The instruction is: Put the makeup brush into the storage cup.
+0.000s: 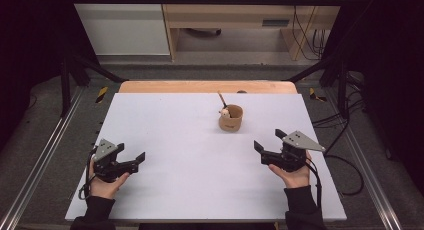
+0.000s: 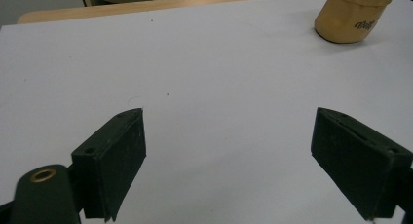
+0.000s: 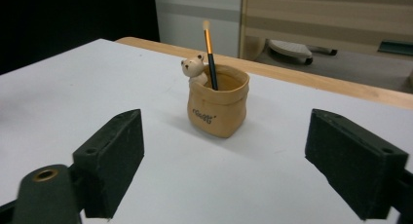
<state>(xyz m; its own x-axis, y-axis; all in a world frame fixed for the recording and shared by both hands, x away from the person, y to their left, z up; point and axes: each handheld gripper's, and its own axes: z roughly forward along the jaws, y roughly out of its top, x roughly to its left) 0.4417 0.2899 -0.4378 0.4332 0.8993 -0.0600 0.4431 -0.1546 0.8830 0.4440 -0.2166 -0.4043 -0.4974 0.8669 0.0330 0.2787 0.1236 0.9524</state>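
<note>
Both tools open and empty, a pot with a brush standing between and beyond them.

The tan pot (image 1: pixel 230 118) stands upright on the white surface (image 1: pixel 190 155), right of its middle and toward the far edge; a small bear figure (image 3: pixel 194 68) sits at the pot's rim, and a brush (image 3: pixel 210 48) leans inside the pot, bristles up. The right tool (image 1: pixel 267 141) is near the pot on the person's side, apart from it, jaws spread wide with nothing between them; in the right gripper view the pot shows between and beyond the jaws. The left tool (image 1: pixel 132 160) is well apart from the pot, far to its left and nearer the person, jaws also wide and empty over bare surface; the left gripper view has the pot (image 2: pixel 353 17) at its upper right.
</note>
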